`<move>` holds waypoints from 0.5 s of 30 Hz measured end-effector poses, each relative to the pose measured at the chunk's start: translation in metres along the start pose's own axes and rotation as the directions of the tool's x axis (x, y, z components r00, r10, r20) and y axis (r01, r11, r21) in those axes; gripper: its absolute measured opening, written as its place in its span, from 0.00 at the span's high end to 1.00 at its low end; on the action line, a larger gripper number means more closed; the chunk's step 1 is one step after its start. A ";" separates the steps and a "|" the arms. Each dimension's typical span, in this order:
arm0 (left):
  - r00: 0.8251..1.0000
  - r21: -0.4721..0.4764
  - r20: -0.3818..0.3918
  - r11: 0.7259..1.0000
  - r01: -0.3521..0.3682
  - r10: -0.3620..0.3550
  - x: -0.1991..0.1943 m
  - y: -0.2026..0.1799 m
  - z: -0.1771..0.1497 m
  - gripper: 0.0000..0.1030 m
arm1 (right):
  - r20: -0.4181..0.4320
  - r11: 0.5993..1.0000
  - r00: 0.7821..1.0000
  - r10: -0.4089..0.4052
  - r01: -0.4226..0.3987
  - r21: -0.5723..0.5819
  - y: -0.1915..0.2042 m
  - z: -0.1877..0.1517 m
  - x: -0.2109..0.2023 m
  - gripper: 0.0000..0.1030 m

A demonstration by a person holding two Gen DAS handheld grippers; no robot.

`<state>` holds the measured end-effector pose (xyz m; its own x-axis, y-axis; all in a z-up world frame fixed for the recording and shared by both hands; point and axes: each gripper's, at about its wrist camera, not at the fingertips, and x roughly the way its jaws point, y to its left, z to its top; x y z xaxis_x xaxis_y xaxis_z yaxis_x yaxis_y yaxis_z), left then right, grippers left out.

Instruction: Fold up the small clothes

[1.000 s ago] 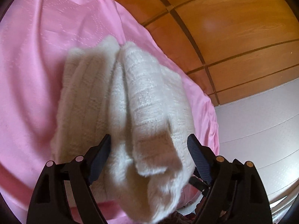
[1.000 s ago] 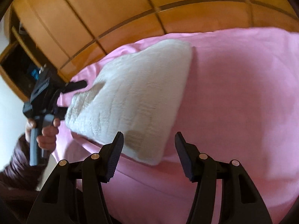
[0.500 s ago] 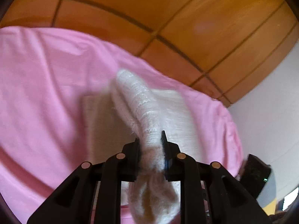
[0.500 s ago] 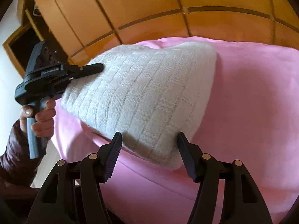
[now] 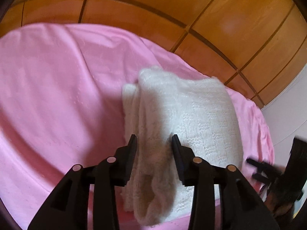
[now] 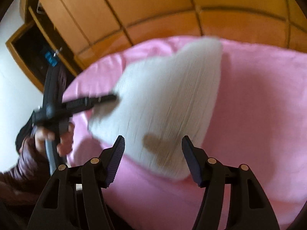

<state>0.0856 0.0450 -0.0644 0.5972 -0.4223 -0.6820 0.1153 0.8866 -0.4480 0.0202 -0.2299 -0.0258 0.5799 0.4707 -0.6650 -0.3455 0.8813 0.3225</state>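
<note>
While the left gripper (image 5: 154, 140) jaws, just opened, straddle a loose ridge, the knit (image 5: 184, 118) lies folded on the sheet (image 5: 57, 95); right gripper (image 6: 153, 143) gapes empty. 1 flattening is judged left.

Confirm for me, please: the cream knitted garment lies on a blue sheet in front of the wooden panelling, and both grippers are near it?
Not quite: the sheet is pink, not blue, as the left wrist view shows. The rest holds. The cream knitted garment lies on it in front of the wooden panelling, with the left gripper and the right gripper both near it.
</note>
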 end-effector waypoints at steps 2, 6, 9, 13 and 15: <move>0.999 0.024 0.026 0.999 -0.033 0.033 -0.006 -0.007 0.001 0.55 | 0.036 0.999 0.999 -0.033 0.033 0.005 -0.002 0.019 0.004 0.41; 0.993 0.088 0.031 0.989 -0.120 0.118 -0.002 -0.018 0.002 0.53 | 0.083 0.991 0.988 -0.130 0.133 -0.029 0.002 0.049 0.029 0.41; 0.983 0.101 -0.018 0.979 -0.180 0.182 0.014 -0.014 -0.003 0.51 | 0.035 0.977 0.978 -0.204 0.205 -0.051 0.000 0.057 0.075 0.41; 0.976 0.106 -0.018 0.971 -0.214 0.217 0.020 -0.010 -0.009 0.48 | 0.056 0.946 0.953 -0.299 0.304 -0.117 0.002 0.041 0.102 0.36; 0.976 0.098 -0.006 0.971 -0.216 0.218 0.015 -0.009 -0.009 0.45 | 0.061 0.947 0.953 -0.297 0.303 -0.110 0.002 0.041 0.099 0.36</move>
<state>0.0864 0.0288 -0.0760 0.6034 -0.2201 -0.7665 0.0611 0.9711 -0.2308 0.1075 -0.1793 -0.0632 0.7005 0.1890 -0.6882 -0.2329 0.9720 0.0299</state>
